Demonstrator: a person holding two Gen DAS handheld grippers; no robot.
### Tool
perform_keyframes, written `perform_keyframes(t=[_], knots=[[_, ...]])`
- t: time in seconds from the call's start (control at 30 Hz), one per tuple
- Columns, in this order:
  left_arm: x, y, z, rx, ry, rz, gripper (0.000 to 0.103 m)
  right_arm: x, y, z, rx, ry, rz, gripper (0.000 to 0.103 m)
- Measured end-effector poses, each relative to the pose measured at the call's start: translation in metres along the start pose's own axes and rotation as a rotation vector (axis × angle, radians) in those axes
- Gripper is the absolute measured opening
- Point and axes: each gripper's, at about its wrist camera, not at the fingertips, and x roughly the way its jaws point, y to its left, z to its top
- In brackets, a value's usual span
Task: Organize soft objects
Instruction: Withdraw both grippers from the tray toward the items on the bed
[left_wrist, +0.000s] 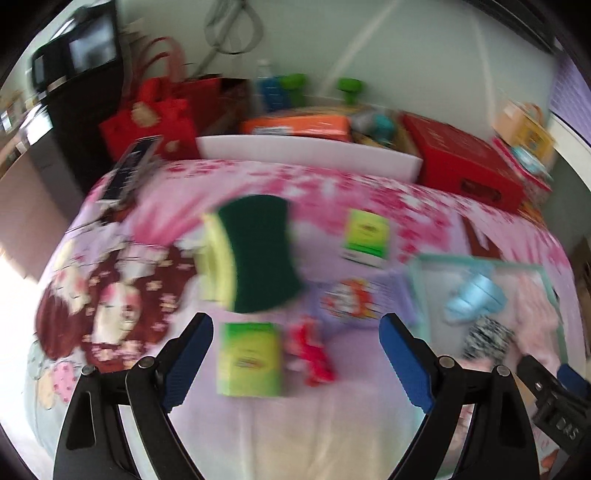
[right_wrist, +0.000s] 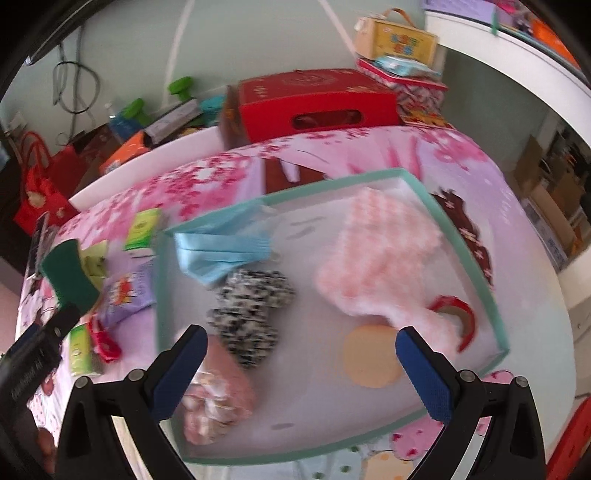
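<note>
Pink cloth (right_wrist: 218, 402), speckled scrunchie (right_wrist: 251, 317), blue mask (right_wrist: 218, 254) inside teal-rimmed tray (right_wrist: 465, 243)

Home, lived-in room, likely bedroom or spare room. Work surface covered with pink floral cartoon-print cloth (left_wrist: 369, 192). Behind it, clutter along pale green wall (right_wrist: 147, 44): red gift bag (left_wrist: 155, 122), red carton with handle slot (right_wrist: 314, 103), green dumbbells (left_wrist: 347, 86), blue bottle (left_wrist: 267, 90), small carry-case (right_wrist: 399, 38) on patterned box. Dark screen (left_wrist: 92, 48) in corner; cables hang on wall.
</note>
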Motion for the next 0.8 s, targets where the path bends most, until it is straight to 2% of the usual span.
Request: perform_keyframes(t=[0.13,0.37,0.63,0.7,0.8], knots=[[0.003,0.048,0.005,-0.088,0.006,0.067,0.092,-0.002,0.028,0.001,-0.049,-0.022,0.064,0.103],[0.013,0.100,0.002,-0.210,0.069,0.108,0.092,-0.001,0.081,-0.003,-0.146,-0.036,0.147,0.103],[0.029,0.109,-0.007,-0.227,0.128,0.087,0.092,0.007,0.130,-0.011,-0.230,-0.020,0.232,0.101],[0.037,0.110,-0.009,-0.235,0.158,0.074,0.092,0.012,0.141,-0.014,-0.248,-0.012,0.249,0.092],[0.044,0.110,-0.011,-0.241,0.183,0.078,0.092,0.022,0.154,-0.018,-0.276,0.007,0.267,0.086]])
